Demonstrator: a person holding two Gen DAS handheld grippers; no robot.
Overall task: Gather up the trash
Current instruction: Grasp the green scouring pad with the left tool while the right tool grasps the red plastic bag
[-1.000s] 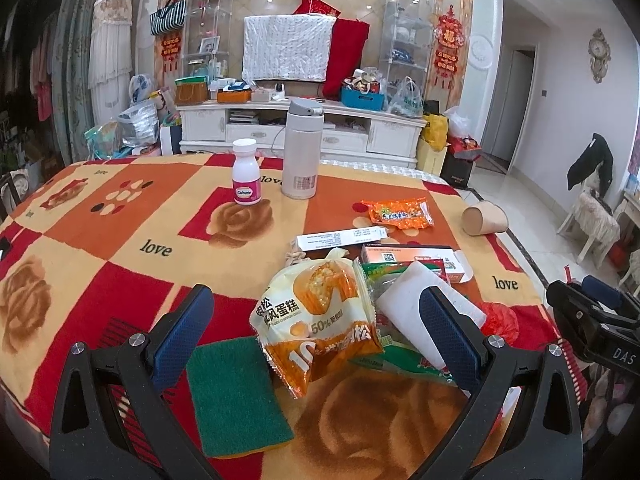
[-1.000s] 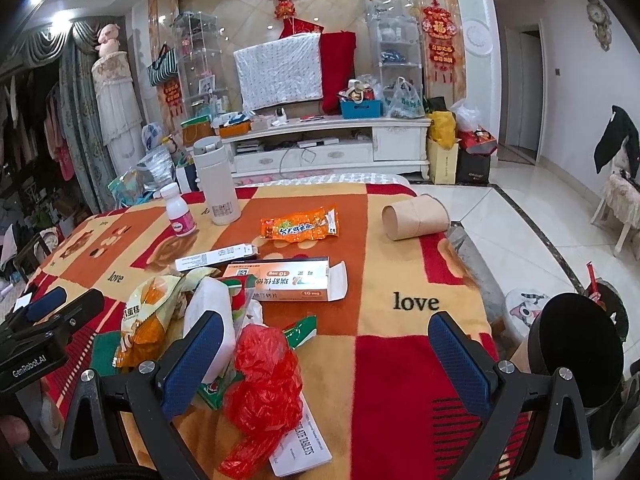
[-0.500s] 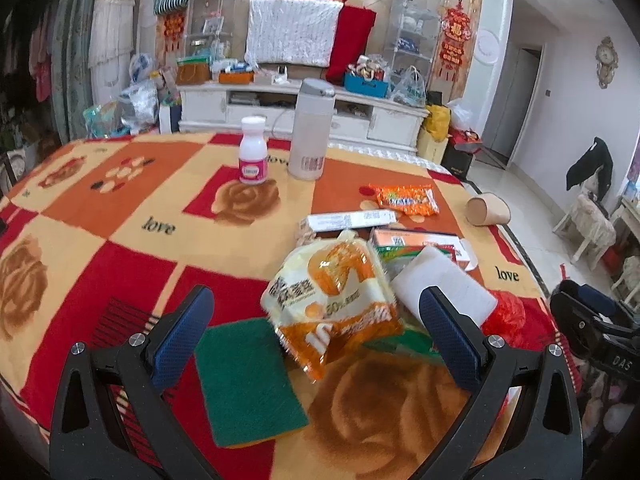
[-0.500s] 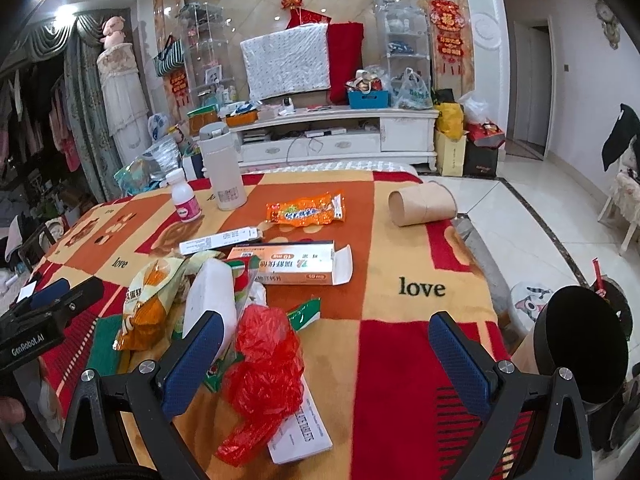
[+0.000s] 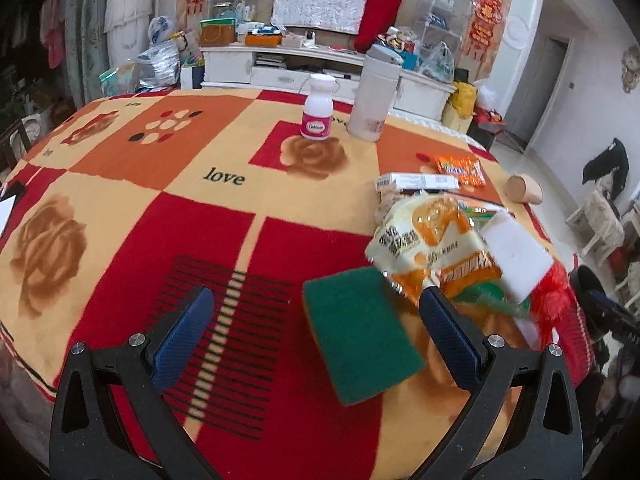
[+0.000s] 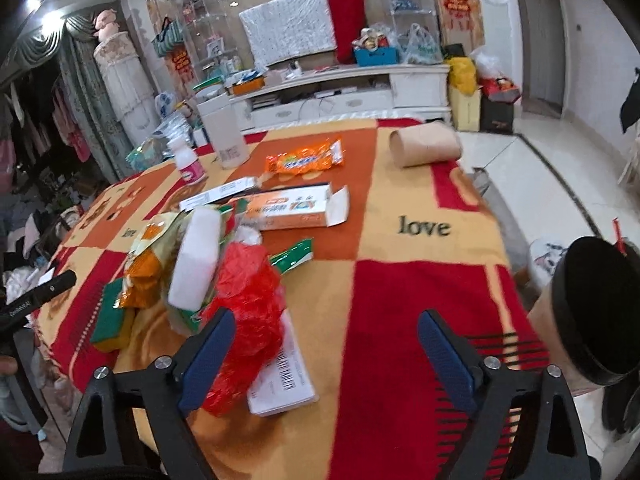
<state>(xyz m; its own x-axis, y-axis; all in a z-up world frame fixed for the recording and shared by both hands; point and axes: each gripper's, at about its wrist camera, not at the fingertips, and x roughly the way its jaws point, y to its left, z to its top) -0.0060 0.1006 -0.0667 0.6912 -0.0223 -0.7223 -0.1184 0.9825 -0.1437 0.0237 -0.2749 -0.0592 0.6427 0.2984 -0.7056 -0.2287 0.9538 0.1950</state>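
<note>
Trash lies on a table under a red and orange blanket (image 5: 200,208). A yellow snack bag (image 5: 432,244), a white block (image 5: 516,256) and a red plastic bag (image 6: 248,304) are heaped together. A green scouring pad (image 5: 356,336) lies between the left gripper's fingers. My left gripper (image 5: 316,336) is open and empty above the near edge. My right gripper (image 6: 324,356) is open and empty, its left finger (image 6: 208,356) beside the red bag and a printed paper slip (image 6: 284,380). A black bin (image 6: 600,304) stands off the table's right edge.
An orange medicine box (image 6: 292,208), a long white box (image 5: 416,182), an orange snack packet (image 6: 304,158) and a cardboard tube (image 6: 424,146) lie further back. A white pill bottle (image 5: 318,108) and a white flask (image 5: 374,96) stand at the far side.
The left gripper has swung left, so the snack bag and pad have shifted right in its view. The right gripper has dipped closer to the red bag. Both stay open.
</note>
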